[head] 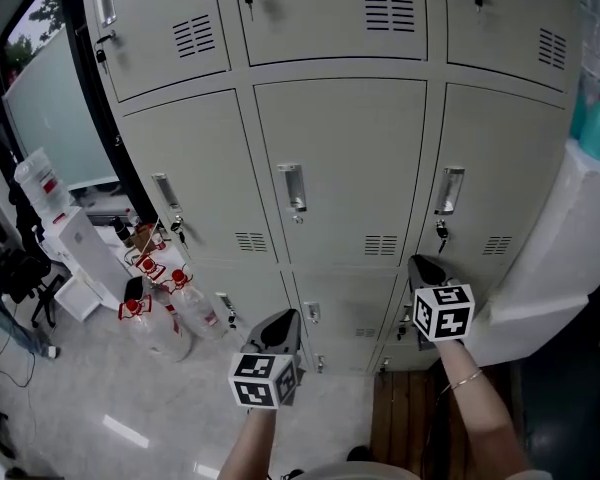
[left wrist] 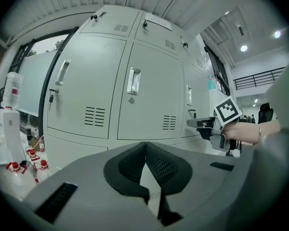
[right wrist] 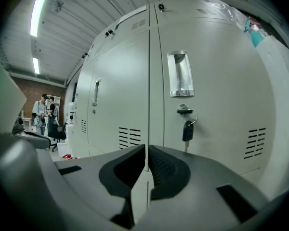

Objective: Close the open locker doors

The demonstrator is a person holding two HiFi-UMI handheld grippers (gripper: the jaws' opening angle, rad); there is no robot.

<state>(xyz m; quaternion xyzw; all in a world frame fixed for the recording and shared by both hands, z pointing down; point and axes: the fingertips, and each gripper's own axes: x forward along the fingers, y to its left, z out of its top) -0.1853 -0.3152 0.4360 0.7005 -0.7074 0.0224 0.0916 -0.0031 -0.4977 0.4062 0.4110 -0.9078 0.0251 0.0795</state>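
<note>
Grey locker doors stand straight ahead, those visible lying flush, though the top row is cut off and the bottom row partly hidden behind the left gripper and right gripper, each with jaws drawn together on nothing.

Three close views, shared lockers

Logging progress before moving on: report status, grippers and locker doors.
Left gripper shut, empty. Right gripper shut, empty. All doors in view closed. Bottles on floor at left, beside lockers.
</note>
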